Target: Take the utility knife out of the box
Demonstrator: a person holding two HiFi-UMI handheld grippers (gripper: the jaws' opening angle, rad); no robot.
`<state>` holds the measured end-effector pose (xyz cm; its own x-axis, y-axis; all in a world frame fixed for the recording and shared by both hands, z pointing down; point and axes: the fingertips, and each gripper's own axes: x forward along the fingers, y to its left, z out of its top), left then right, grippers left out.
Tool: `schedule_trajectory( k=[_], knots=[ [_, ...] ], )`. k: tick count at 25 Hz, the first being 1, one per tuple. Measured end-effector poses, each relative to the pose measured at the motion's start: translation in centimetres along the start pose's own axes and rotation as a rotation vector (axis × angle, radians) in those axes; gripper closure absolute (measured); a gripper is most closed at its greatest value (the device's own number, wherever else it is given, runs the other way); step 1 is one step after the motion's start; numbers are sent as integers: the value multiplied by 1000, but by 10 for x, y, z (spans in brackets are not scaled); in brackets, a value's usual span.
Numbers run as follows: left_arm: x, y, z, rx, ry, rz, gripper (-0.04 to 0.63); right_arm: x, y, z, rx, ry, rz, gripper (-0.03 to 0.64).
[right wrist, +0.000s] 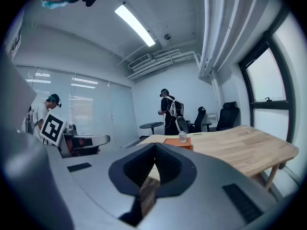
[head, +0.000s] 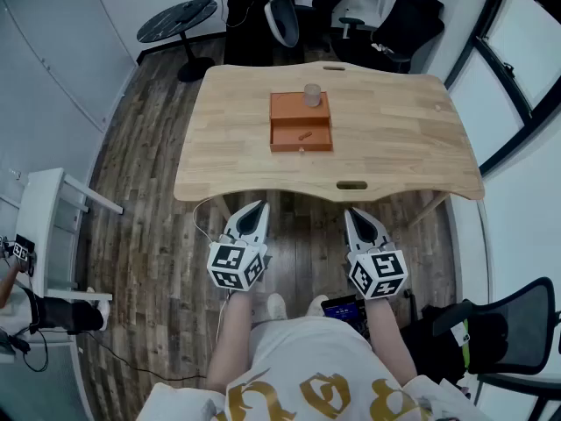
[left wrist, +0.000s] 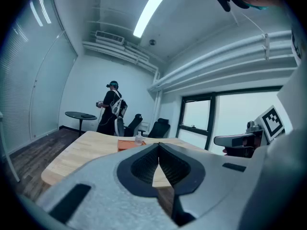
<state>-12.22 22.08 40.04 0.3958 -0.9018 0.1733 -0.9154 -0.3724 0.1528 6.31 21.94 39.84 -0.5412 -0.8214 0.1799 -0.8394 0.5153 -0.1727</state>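
An orange box (head: 301, 121) lies in the middle of the wooden table (head: 394, 130), with an open compartment at its near side holding a small orange utility knife (head: 304, 135). A clear small bottle (head: 312, 96) stands on the box's far part. Both grippers are held in front of the person, short of the table's near edge. My left gripper (head: 255, 209) is shut and empty. My right gripper (head: 358, 215) is shut and empty too. In the gripper views the box (left wrist: 128, 144) (right wrist: 178, 141) shows far off beyond the closed jaws.
A round dark side table (head: 177, 19) stands at the far left, with black office chairs (head: 412, 20) behind the table. Another person (left wrist: 111, 110) stands at the far end of the room. A white rack (head: 44, 226) is at the left and a black chair (head: 517, 331) at the near right.
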Motion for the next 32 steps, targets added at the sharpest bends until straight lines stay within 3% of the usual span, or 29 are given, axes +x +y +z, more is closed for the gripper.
schedule_trajectory(
  k=[11,24,32],
  knots=[
    [12,-16,-4,-3,7,0,586,-9,-22,0,19,-18,-8,606],
    [21,-47,-19,-3,17,8,586,-18,-45,-14,37,-4,60,606],
    [57,-33,-22,9,32,5,586,12,-70,-10,48,-8,48,605]
  ],
)
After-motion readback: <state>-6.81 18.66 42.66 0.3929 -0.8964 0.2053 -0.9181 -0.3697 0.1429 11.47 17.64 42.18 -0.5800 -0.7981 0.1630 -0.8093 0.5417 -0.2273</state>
